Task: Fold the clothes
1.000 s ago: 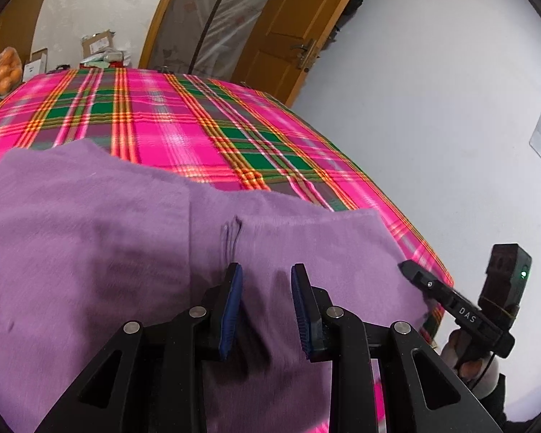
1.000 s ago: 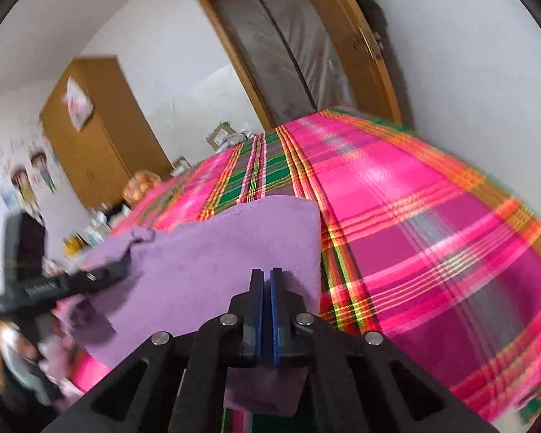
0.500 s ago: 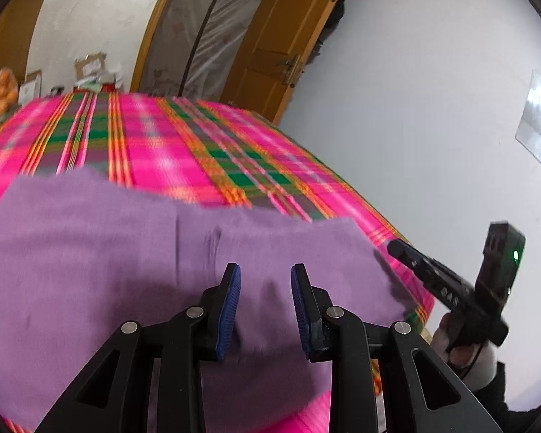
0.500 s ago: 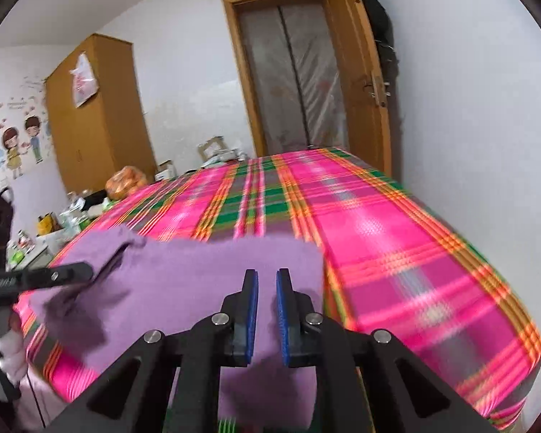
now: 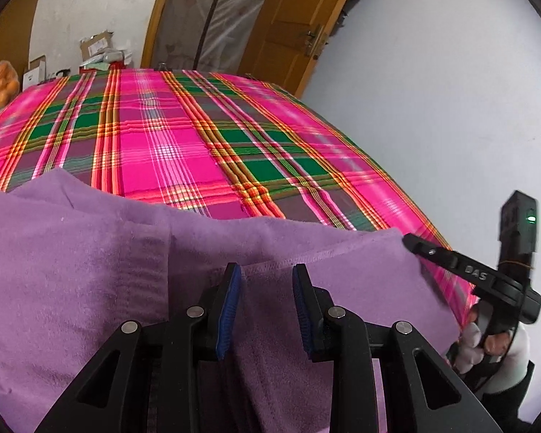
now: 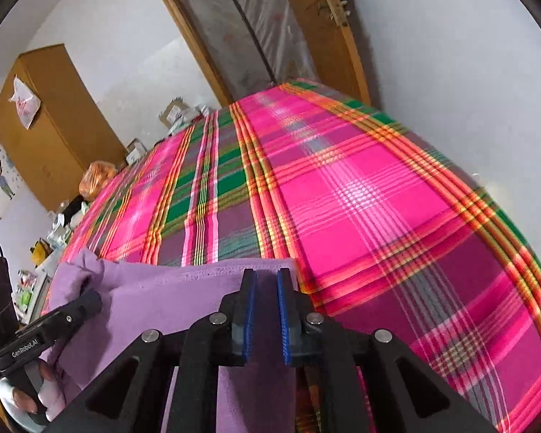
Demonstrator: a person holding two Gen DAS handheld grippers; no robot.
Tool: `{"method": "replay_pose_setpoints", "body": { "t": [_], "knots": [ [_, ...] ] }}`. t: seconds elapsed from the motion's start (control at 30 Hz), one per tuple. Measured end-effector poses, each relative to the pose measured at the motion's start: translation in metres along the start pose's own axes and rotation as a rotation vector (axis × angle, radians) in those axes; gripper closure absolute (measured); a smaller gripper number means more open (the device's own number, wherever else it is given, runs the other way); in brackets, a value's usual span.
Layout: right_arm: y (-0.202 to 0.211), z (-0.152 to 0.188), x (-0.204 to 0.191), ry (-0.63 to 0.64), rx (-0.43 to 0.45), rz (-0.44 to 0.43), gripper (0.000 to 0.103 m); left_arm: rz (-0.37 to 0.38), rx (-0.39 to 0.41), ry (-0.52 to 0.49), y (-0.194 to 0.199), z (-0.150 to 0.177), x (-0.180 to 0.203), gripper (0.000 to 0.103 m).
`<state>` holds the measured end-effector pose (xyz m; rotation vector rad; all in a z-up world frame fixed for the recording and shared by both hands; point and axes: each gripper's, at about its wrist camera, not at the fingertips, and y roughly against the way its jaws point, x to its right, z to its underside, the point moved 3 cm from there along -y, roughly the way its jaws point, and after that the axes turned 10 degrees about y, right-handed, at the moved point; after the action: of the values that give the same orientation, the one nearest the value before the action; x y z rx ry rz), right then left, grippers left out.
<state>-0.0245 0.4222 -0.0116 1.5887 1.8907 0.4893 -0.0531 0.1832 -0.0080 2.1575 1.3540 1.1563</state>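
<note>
A bed [image 5: 205, 137] under a pink, green and orange plaid sheet [image 6: 360, 195] fills both views. Past its far end stands a doorway [image 5: 212, 14] hung with clear plastic, its wooden door [image 5: 295, 21] swung open against the white wall. Cardboard boxes [image 5: 97, 48] and small clutter sit by the far edge, with an orange bag [image 5: 0, 83] at the far left corner. The right wrist view also shows a wooden wardrobe [image 6: 50, 122] with a white bag hung on it, cartoon stickers on the wall beside it, and a crowded shelf below. Nothing lies on the sheet beyond the garment.

The purple garment [image 5: 90, 281] lies on the near end of the bed, at its near right corner. It is a soft, fleecy fabric, laid in overlapping layers; a stitched hem runs across just ahead of the left gripper [image 5: 265, 303]. A vertical fold edge shows left of that gripper, and the far left corner is bunched into a small peak.

The left gripper's jaws stand apart over the cloth, holding nothing. The right gripper [image 6: 265, 310] sits at the garment's right edge, its jaws slightly apart with purple cloth visible in the gap but not pinched. A hand [image 6: 36, 389] grips the left gripper's handle.
</note>
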Motion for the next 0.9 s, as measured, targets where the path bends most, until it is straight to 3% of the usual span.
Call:
{"method": "replay_pose_setpoints", "body": {
  "t": [0.1, 0.2, 0.3, 0.57, 0.9],
  "knots": [
    [0.008, 0.005, -0.015, 0.055, 0.034, -0.013, 0.090, -0.001, -0.001, -0.002, 0.000, -0.001, 0.000, 0.072],
    [-0.003, 0.012, -0.020, 0.083, -0.011, 0.002, 0.093, -0.001, -0.001, -0.004, 0.000, -0.001, 0.000, 0.072],
    [-0.003, 0.009, -0.014, 0.035, -0.007, -0.024, 0.093, -0.013, 0.003, -0.013, 0.000, 0.000, 0.002, 0.072],
    [0.035, 0.025, -0.035, 0.098, 0.102, -0.072, 0.090, -0.022, 0.090, -0.045, 0.040, 0.016, 0.011, 0.072],
    [0.038, 0.061, -0.043, 0.158, 0.071, 0.001, 0.090, -0.024, 0.089, -0.104, 0.048, 0.054, 0.012, 0.072]
  ]
}}
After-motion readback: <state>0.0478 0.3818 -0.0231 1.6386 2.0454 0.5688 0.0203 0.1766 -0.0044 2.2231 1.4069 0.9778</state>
